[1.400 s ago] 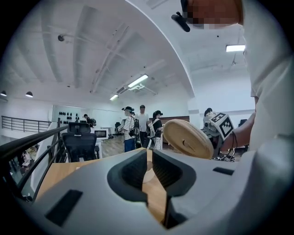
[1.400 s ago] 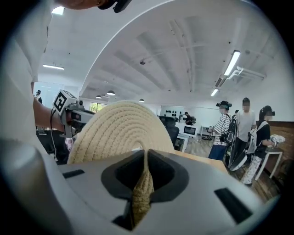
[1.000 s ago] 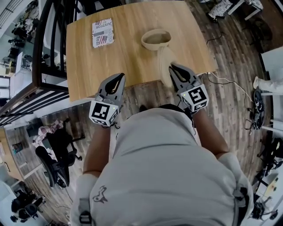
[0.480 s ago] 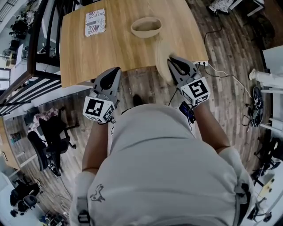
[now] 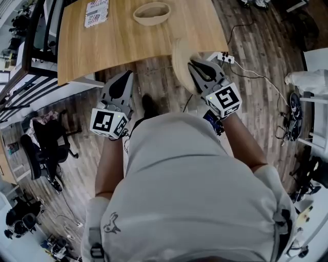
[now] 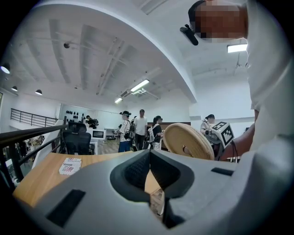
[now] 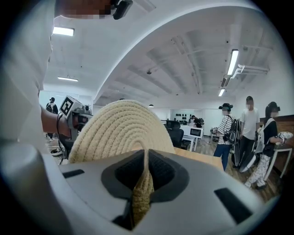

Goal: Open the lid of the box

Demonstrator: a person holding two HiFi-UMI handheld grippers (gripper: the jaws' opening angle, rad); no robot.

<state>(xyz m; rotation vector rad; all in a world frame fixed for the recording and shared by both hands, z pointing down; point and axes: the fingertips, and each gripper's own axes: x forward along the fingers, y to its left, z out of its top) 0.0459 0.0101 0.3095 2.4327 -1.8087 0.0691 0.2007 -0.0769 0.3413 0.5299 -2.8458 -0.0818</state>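
Between the jaws of the right claw (image 7: 141, 183) sits the rim of the round woven lid (image 7: 121, 133). It is pinched tight, with the jaws only a sliver apart around the braid. The lid stands on edge, rising above the claw, and its coiled face fills the middle of the right gripper view. The left claw (image 6: 149, 156) has its 2 jaws pressed together with nothing in them. Its view catches the lid (image 6: 188, 140) off to the right, beside the right gripper's marker cube.

From the head view, both claws hang over the wood-plank floor (image 5: 159, 82) on the person's side of the table (image 5: 128, 46). The right claw (image 5: 192, 64) holds the lid (image 5: 180, 61) at the table's near edge, toward the near right corner. The left claw (image 5: 124, 77) is just off the near edge, further left.

The woven box (image 5: 151, 13) stands on the table, back from the near edge and well apart from the lid, with its mouth uncovered. A printed card (image 5: 96, 13) lies toward the table's left edge. A white power strip (image 5: 222, 57) lies on the floor by the near right corner.
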